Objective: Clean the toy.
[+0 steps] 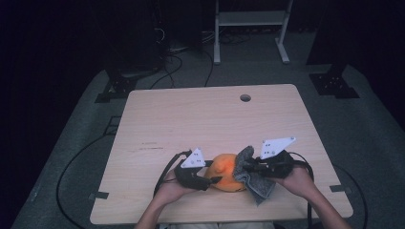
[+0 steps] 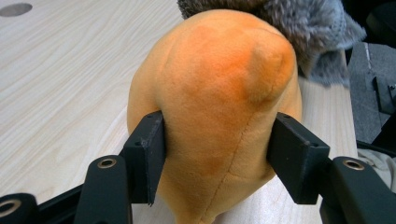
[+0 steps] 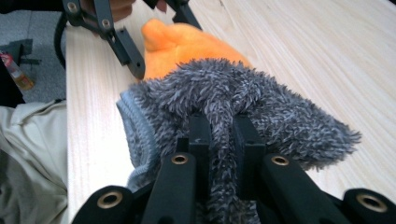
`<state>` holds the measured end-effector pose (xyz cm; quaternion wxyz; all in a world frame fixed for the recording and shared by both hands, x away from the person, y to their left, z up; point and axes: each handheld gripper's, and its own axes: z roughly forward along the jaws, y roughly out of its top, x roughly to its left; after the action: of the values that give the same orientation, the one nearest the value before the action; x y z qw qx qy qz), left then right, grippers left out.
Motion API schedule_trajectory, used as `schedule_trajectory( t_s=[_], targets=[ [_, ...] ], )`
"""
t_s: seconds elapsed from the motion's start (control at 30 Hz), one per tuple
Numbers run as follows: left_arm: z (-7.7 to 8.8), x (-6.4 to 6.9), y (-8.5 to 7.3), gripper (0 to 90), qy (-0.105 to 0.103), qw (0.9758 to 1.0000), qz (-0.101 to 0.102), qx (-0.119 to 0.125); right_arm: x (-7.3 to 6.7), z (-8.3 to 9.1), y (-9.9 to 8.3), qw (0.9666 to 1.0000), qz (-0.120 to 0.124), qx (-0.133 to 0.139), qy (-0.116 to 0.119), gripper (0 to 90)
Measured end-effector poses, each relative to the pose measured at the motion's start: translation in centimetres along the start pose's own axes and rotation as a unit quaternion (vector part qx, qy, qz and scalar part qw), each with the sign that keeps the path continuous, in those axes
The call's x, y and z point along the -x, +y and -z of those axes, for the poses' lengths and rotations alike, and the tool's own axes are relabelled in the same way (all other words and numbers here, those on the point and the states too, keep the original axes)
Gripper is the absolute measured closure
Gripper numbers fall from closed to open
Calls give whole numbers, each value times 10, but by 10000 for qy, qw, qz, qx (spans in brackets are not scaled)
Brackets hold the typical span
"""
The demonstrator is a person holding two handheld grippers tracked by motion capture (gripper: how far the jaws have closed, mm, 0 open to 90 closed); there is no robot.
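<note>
An orange plush toy (image 1: 225, 171) lies near the table's front edge, between my two hands. My left gripper (image 1: 215, 180) is shut on it. In the left gripper view both pads press into the sides of the plush (image 2: 219, 93), with the left gripper (image 2: 217, 154) low on it. A grey fuzzy cloth (image 1: 255, 183) drapes against the toy's right side, and my right gripper (image 1: 248, 167) is shut on it. In the right gripper view a fold of the cloth (image 3: 280, 112) is pinched between the jaws of the right gripper (image 3: 219, 135). Behind it sits the plush (image 3: 187, 46).
The wooden table (image 1: 200, 119) has a round cable hole (image 1: 245, 98) at its far side. Both hands work close to the front edge. Cables trail from the grippers to the floor. A white metal stand (image 1: 250, 19) is on the floor beyond the table.
</note>
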<state>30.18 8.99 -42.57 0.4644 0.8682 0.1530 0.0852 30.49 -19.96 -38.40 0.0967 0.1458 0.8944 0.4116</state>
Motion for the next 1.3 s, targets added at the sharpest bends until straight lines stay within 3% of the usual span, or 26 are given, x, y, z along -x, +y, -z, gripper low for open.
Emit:
schedule_trajectory(
  t_s=[0.13,0.27,0.33,0.43,0.53,0.67,0.83,0.93,1.03,1.07,1.13,1.17,1.23,1.3],
  targets=[
    [-1,6,1,395,34,9994,-333,67,-11,5,25,9992,306,217,109,798],
    [0,11,1,397,9,9985,-546,57,-21,-12,56,9973,627,84,367,798],
    [2,11,-1,399,38,9982,-606,-19,-22,-23,64,9968,665,-57,432,799],
    [4,11,-6,411,45,9981,-613,-43,-18,-27,62,9970,581,-39,500,799],
    [5,5,-10,415,-3,9989,-452,-144,-10,-22,48,9985,431,-12,350,799],
    [6,-2,-14,414,-38,9995,-235,-198,3,-15,22,9996,35,99,249,799],
    [8,-9,-19,401,-98,9998,31,-191,11,-10,-12,9984,-465,247,219,799],
    [7,-13,-18,306,-263,9990,333,-153,10,-10,-17,9979,-523,327,211,799],
    [9,-15,-12,164,-628,9951,760,100,5,-13,-18,9978,-482,394,228,799],
    [10,-15,-10,143,-649,9944,821,161,3,-14,-17,9977,-461,417,262,799],
    [7,-16,-4,110,-625,9935,948,92,-1,-16,-15,9979,-404,435,274,799],
    [3,-16,-2,97,-594,9928,1033,-85,-4,-16,-14,9979,-374,446,284,799],
    [-1,-16,0,104,-591,9923,1060,-246,-9,-16,-14,9982,-325,441,233,799],
    [-1,-14,1,221,-536,9940,933,-185,-10,-15,-18,9981,-351,472,190,799]
  ],
)
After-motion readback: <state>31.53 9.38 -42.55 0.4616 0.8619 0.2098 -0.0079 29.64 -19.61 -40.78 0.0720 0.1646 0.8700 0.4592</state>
